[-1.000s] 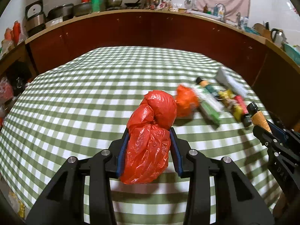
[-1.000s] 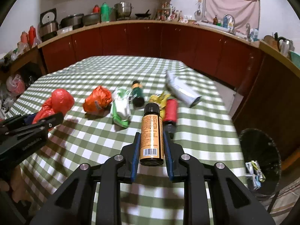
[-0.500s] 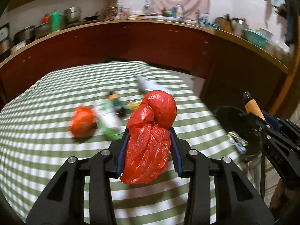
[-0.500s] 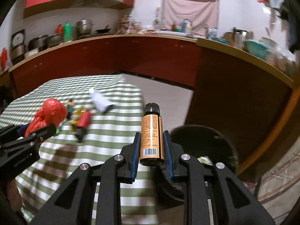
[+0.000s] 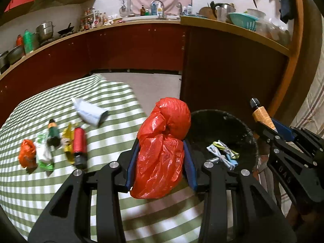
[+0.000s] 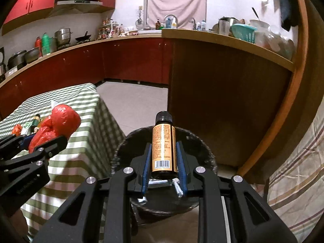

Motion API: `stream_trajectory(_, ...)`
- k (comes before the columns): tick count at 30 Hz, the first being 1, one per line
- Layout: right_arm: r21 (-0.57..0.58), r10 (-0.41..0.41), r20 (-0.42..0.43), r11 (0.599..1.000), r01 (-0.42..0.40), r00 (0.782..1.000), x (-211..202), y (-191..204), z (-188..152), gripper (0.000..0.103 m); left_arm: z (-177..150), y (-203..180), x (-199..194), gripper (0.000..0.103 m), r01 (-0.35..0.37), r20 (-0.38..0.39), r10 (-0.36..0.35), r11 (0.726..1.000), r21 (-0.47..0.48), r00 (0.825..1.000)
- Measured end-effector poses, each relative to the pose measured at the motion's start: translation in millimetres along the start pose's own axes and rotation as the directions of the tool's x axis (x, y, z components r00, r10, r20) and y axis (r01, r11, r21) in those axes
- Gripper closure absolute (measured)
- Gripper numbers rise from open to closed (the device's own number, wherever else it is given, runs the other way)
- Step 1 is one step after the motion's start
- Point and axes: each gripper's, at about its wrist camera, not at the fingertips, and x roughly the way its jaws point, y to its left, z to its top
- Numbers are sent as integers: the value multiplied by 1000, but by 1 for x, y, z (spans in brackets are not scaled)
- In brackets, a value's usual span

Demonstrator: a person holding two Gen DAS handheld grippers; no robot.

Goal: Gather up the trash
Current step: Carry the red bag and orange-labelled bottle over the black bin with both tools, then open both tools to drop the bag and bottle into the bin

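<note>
My left gripper [image 5: 161, 151] is shut on a crumpled red plastic bag [image 5: 164, 145] and holds it over the table's right edge, beside the black trash bin [image 5: 239, 127]. My right gripper [image 6: 163, 158] is shut on a brown bottle with an orange label [image 6: 163, 147] and holds it above the bin [image 6: 125, 147]. The bin holds a few wrappers [image 5: 222, 154]. The bag also shows in the right wrist view [image 6: 58, 123], and the bottle in the left wrist view [image 5: 261, 115].
On the green checked table [image 5: 40, 182] lie an orange bag [image 5: 26, 156], a green-white wrapper [image 5: 43, 156], a dark green bottle [image 5: 53, 133], a yellow wrapper [image 5: 67, 139], a red bottle [image 5: 79, 145] and a white tube [image 5: 89, 113]. Dark red cabinets [image 5: 131, 48] stand behind; a striped cloth [image 6: 299, 178] hangs right.
Both grippers have swung right from over the table to the bin, each keeping its hold. The bottle now hangs over the bin; the table items have slid left in view.
</note>
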Motion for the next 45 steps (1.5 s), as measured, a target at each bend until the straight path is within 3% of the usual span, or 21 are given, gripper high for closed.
stream_trajectory(9,41,-3,-7,999,3,1000,13,-28,-3,78,13,-39,28,64,-1,-16,2,999,39,1000)
stream_trajectory(30,93,38,-40,995,-34,998,57,-52,2,78,30,-71,80,63,-57,-103,62,997,49,993)
stream_trajectory(35,119,49,-65,992,-41,997,69,-58,0,78,30,-72,84,59,-42,-133,47,998,41,990)
stream_trajectory(45,127,46,-63,991,-38,997,64,-60,0,78,33,-66,81,47,-40,-124,42,999,20,991)
